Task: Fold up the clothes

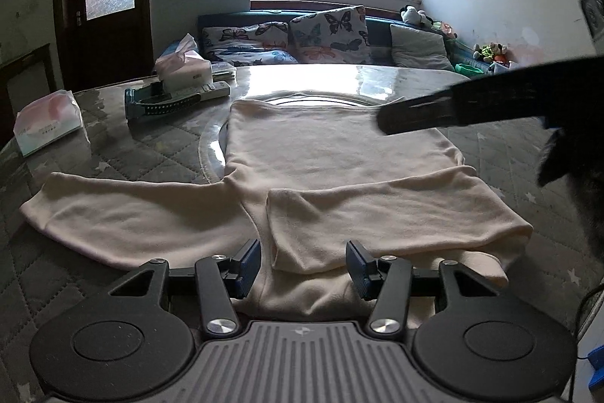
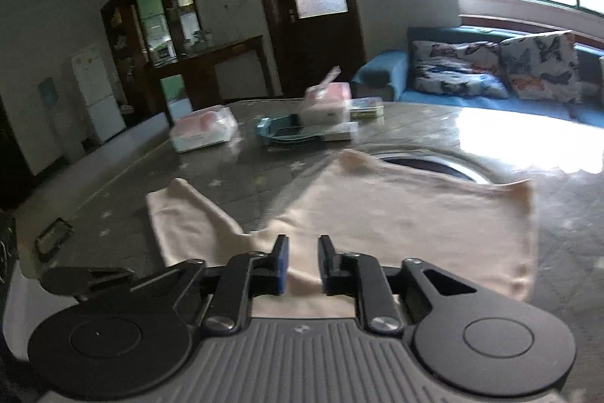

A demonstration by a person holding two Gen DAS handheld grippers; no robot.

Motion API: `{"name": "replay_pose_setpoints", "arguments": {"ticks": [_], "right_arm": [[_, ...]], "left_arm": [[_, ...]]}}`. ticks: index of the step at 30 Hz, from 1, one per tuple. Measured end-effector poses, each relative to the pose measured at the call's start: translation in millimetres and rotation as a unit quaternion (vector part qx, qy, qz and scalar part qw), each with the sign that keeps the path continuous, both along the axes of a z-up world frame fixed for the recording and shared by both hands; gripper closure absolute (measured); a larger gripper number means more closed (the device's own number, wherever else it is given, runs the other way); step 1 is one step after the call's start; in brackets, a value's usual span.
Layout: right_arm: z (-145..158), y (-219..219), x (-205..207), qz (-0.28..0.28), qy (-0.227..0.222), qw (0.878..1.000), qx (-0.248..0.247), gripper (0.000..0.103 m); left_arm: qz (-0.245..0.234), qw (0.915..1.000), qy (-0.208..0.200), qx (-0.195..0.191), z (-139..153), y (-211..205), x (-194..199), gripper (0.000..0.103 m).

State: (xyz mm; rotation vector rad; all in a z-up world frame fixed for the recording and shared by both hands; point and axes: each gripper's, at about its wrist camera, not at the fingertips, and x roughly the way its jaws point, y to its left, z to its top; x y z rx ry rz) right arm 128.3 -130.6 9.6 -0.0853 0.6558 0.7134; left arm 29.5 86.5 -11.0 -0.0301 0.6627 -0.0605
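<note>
While the cream top (image 1: 332, 153) lies flat on the tabletop (image 1: 151, 146), one sleeve is folded across the body and the other sleeve (image 1: 124, 214) sticks out to the L, so that L sleeve looks like your next fold.

Your left claw (image 1: 304, 263) is spread wide w/ nothing in it, low over the near edge of the top. Your right claw (image 2: 304, 265) is also apart and empty, but w/ a smaller gap, over the near part of the cloth; that view is blurry, so it may be moving.

Tips for a good fold:
- Go to the far tip of the L sleeve, not the middle. Grab near the cuff.
- Pinch only one layer pair, & keep low so the body does not drag.
- Bring it across flat, on top of the folded sleeve (image 1: 392, 210).
- Use the R claw to hold the body down if it slides.
- Watch the tissue pack (image 1: 49, 123) on the L; it sits near the cuff.
</note>
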Motion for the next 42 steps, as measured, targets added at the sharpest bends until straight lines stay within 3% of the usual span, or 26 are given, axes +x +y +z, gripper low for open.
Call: {"name": "replay_pose_setpoints", "arguments": {"ticks": [5, 12, 19, 22, 25, 29, 42], "right_arm": [[-2.1, -32.9, 8.4, -0.03, -0.008, 0.999, -0.035, 0.071], [-30.1, -86.0, 29.8, -0.105, 0.038, 0.993, -0.047, 0.068], [-40.1, -81.7, 35.3, -0.098, 0.057, 0.994, -0.011, 0.068], [-46.7, -68.1, 36.9, -0.089, 0.056, 0.994, -0.029, 0.068], [-51.4, -63.2, 38.1, -0.091, 0.053, 0.993, -0.046, 0.074], [-47.8, -65.9, 35.3, -0.094, 0.042, 0.994, -0.048, 0.09], [-44.5, -86.8, 33.1, -0.132, 0.02, 0.988, -0.073, 0.091]], "left_arm": [[0.002, 1.0, 0.001, 0.003, -2.7, 0.0, 5.6, 0.052], [0.005, 0.9997, 0.013, 0.02, -9.6, -5.0, 19.9, 0.058], [0.011, 0.9993, 0.017, 0.032, -11.6, -4.0, 21.9, 0.058], [0.011, 0.9992, 0.017, 0.033, -11.0, -4.2, 22.2, 0.059], [0.01, 0.9993, 0.016, 0.033, -9.8, -3.6, 23.0, 0.058], [0.009, 0.9994, 0.016, 0.03, -9.2, -3.1, 24.0, 0.058], [-0.013, 0.9993, 0.017, 0.031, -12.5, -13.2, 29.0, 0.056]]}}
